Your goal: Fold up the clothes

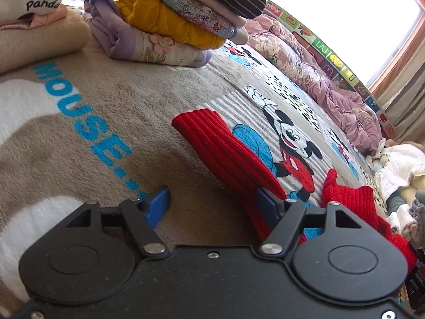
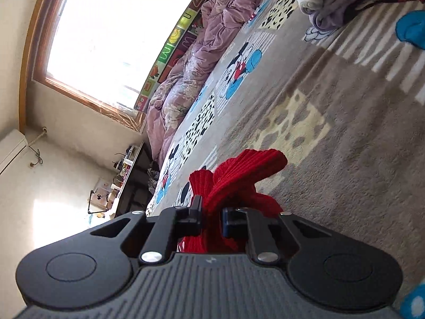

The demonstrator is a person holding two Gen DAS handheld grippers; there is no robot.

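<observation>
A red ribbed knit garment (image 1: 228, 159) lies on the Mickey Mouse blanket (image 1: 106, 101); one sleeve stretches up and left from my left gripper's right finger. My left gripper (image 1: 212, 202) is open, its blue pads wide apart, with the sleeve against the right pad (image 1: 267, 207). In the right wrist view my right gripper (image 2: 212, 215) is shut on a bunched part of the red garment (image 2: 239, 175), held just above the blanket (image 2: 345, 172).
Stacks of folded clothes (image 1: 170, 21) stand at the back of the blanket, with another stack (image 1: 32, 2) at far left. A crumpled purple quilt (image 1: 332, 90) lies along the window side. Unfolded pale clothes (image 1: 398, 175) are heaped at the right.
</observation>
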